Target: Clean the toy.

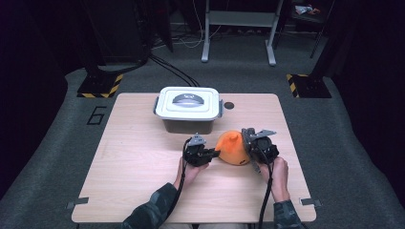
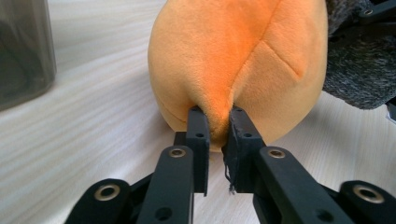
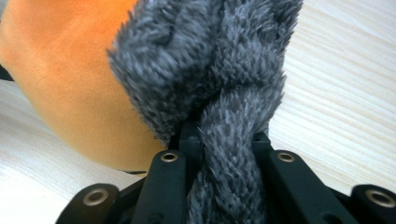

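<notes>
The orange plush toy (image 1: 232, 148) lies on the table (image 1: 138, 162) between the 2 grippers: the left gripper (image 2: 217, 122) is clamped on a pinch of its orange fabric, and the right gripper (image 3: 227, 135) is clamped on its grey fuzzy part (image 3: 219, 70). The step in hand appears to be securing a 2-point hold before lifting. The lidded box (image 1: 188, 109) stands beyond both grippers with its lid on, so the next move likely calls for raising the toy evenly and dealing with that lid first.
</notes>
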### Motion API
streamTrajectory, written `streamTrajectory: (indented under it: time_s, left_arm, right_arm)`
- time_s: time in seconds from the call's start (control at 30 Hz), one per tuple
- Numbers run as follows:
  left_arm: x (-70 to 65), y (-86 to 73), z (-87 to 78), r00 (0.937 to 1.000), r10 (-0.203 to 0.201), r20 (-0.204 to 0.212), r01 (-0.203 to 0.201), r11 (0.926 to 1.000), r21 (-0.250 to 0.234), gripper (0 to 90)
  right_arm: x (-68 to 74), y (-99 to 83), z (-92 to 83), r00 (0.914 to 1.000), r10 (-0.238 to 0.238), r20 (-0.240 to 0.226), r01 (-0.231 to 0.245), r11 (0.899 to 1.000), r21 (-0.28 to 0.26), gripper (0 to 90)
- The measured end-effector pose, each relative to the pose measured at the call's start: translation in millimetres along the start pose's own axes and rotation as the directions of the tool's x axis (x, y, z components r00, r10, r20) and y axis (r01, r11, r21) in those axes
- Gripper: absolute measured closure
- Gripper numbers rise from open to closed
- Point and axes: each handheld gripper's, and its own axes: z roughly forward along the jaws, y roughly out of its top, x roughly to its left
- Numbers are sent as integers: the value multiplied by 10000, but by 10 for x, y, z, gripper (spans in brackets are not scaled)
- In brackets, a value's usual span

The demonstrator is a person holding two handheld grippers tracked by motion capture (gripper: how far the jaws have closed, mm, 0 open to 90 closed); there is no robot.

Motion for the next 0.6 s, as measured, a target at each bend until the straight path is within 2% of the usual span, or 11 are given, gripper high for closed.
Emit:
streamTrajectory:
  time_s: [0.07,0.2,0.37,0.43,0.6]
  left_arm:
    - [-17,38,-14,9996,250,-104,-251,9997,-64,829]
    - [-41,124,-48,9987,470,-205,-473,9988,-137,833]
    - [-97,283,-111,9956,881,-326,-890,9956,-279,835]
    - [-120,339,-122,9915,1250,-349,-1259,9917,-249,835]
    - [-209,398,-86,9875,1567,-186,-1572,9873,-249,833]
  right_arm:
    - [-22,6,-40,10000,73,59,-73,9999,-124,756]
    - [-55,23,-144,9993,210,295,-196,9988,-450,758]
    - [-24,75,-322,9994,195,272,-170,9957,-908,758]
    - [14,118,-411,9997,12,263,19,9934,-1147,758]
    - [230,236,-557,9976,-688,87,693,9851,-1572,756]
